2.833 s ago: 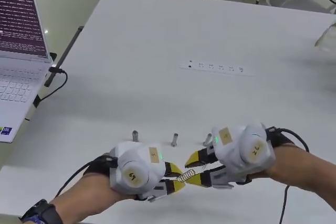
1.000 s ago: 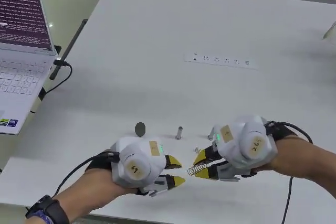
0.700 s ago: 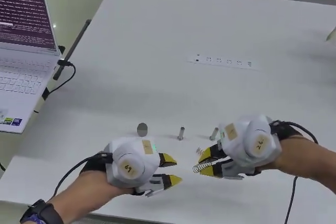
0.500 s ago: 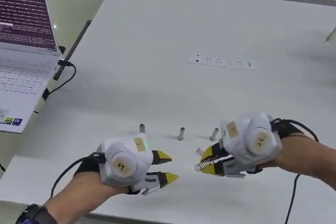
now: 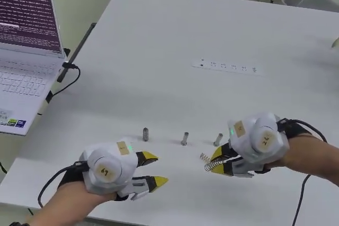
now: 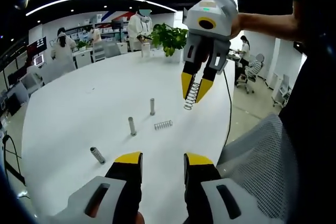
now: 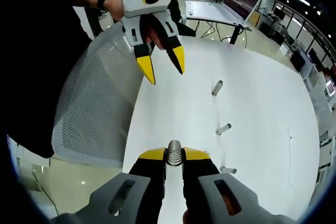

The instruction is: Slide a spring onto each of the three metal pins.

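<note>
Risk centres on the spring [image 7: 174, 153], clamped at one end in the shut right claw [image 5: 214, 163], near the bare middle pin [image 5: 185, 139] and right pin [image 5: 218, 139]. We judge an off-axis approach could buckle it or topple a pin. Left claw [image 5: 158, 169] stands open, empty. Left pin [image 5: 145, 134] looks already sprung; a spare spring [image 5: 204, 156] lies alongside.

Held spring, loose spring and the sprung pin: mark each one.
Held spring [image 7: 174, 153]: right gripper view, its coil end between the jaws.
Loose spring [image 6: 163, 125]: left gripper view, middle of its coils.
Sprung pin [image 5: 145, 134]: head view, its spring-covered shaft.
</note>
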Tool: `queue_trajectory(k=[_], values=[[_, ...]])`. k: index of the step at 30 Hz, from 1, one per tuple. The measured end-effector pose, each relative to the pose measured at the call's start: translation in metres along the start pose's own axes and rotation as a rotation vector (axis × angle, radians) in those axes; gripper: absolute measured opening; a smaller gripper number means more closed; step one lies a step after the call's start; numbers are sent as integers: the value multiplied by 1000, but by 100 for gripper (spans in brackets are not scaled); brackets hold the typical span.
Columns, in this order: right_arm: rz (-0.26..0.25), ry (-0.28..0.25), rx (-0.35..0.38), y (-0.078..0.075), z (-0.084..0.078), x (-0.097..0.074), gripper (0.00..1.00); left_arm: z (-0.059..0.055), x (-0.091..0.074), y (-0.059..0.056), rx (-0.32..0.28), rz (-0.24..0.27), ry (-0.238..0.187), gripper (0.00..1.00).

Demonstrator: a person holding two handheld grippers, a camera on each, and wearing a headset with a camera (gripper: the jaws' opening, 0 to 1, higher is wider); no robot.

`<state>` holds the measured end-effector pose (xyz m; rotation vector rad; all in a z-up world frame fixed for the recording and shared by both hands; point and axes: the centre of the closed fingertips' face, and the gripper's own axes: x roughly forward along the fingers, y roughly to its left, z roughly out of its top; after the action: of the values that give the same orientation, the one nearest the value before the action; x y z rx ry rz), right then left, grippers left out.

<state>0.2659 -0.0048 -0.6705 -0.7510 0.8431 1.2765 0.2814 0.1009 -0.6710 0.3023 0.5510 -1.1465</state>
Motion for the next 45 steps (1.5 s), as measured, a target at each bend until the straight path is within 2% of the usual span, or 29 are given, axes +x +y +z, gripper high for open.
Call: queue_trajectory(k=[15,25,35,45], values=[[-7,20,4,-20,-2,3,8,-18,-30,30,-79,103,-10,32],[-16,50,20,-37,-13,5,8,-21,-51,53,-116,176,-30,36],[-11,74,35,-49,-19,8,9,-26,-64,61,-139,209,-35,41],[-5,94,20,-62,-18,11,9,-31,-68,61,-157,218,-40,46]])
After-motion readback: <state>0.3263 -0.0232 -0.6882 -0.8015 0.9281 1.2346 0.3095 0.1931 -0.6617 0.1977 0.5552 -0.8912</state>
